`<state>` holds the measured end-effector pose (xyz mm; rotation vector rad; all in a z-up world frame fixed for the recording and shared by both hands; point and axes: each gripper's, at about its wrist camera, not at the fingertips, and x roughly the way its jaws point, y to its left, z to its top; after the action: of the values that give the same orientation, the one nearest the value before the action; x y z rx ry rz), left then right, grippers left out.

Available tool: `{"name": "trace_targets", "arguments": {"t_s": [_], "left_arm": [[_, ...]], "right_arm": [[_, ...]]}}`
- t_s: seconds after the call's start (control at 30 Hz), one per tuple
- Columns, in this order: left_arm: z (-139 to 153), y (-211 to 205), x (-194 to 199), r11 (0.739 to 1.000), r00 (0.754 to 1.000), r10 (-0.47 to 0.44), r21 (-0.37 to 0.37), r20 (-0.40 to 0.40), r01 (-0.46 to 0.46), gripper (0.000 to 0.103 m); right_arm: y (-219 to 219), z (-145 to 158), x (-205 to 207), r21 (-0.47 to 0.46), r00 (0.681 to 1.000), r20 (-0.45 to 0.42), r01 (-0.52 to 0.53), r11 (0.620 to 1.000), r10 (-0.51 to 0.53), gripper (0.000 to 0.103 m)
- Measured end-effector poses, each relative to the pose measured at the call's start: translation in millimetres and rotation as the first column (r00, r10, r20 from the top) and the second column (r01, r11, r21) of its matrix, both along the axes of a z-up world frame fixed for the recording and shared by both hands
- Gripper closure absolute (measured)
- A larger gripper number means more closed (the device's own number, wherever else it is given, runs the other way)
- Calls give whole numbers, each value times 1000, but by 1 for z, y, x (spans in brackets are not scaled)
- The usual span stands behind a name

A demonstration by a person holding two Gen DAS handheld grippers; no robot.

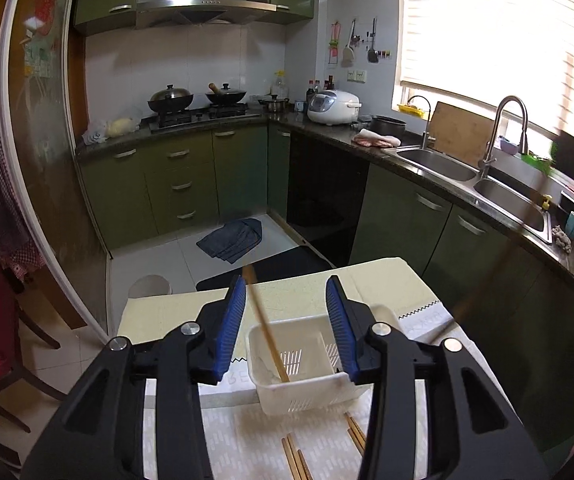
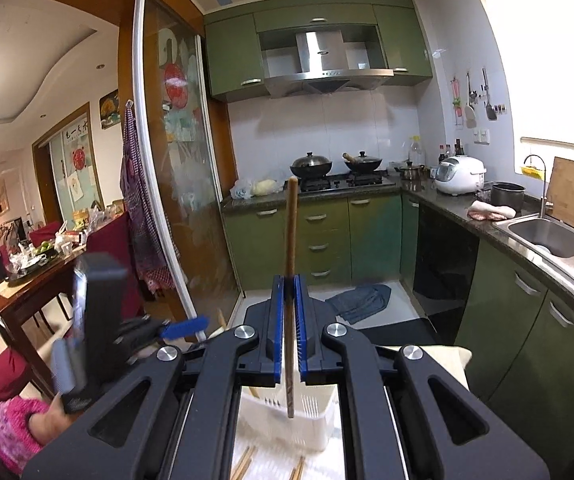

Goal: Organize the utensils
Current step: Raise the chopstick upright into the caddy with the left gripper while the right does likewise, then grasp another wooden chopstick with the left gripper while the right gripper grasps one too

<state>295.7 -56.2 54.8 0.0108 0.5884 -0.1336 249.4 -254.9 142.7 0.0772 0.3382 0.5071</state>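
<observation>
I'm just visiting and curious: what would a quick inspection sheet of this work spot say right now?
Surface: table, patterned mat.
Job's things: white basket with one chopstick leaning inside; loose chopsticks on the mat before it.
Clutter: nothing seen.
Grippers: left gripper open over the basket; right gripper shut on a held chopstick, upright above the basket.
Cables: nothing seen.
Surroundings: kitchen; sink, stove, cloth on floor.

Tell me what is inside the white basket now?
One chopstick leans inside the white basket, free between the open left gripper fingers. The basket's near wall hides part of its floor.
</observation>
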Motion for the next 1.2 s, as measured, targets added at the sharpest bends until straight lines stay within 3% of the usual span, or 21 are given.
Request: {"name": "trace_targets", "arguments": {"t_s": [0.17,0.43,0.6,0.77,0.83,1.0,1.2], "left_arm": [[2,7,-18,1000,1000,-8,-7,-7,8,63],[-7,18,-40,1000,999,-19,8,-51,19,63],[-16,15,-50,1000,996,-23,13,-90,25,63],[-34,11,-60,999,987,-25,24,-156,29,63],[-45,12,-64,999,980,-20,22,-199,25,63],[-93,19,-70,1000,933,-14,12,-359,20,63],[-150,23,-62,999,861,24,32,-508,-9,63]], "right_arm": [[19,-15,39,-26,999,-34,24,999,-25,97],[35,-74,77,-72,991,-126,45,996,-53,96],[35,-93,76,-91,986,-157,36,995,-51,95],[24,-88,52,-76,989,-143,27,997,-38,95],[17,-85,35,-66,990,-141,13,998,-22,86],[-9,-98,-19,-97,985,-172,-17,995,0,83],[-35,-161,-58,-187,944,-329,-54,981,-10,74]]}}
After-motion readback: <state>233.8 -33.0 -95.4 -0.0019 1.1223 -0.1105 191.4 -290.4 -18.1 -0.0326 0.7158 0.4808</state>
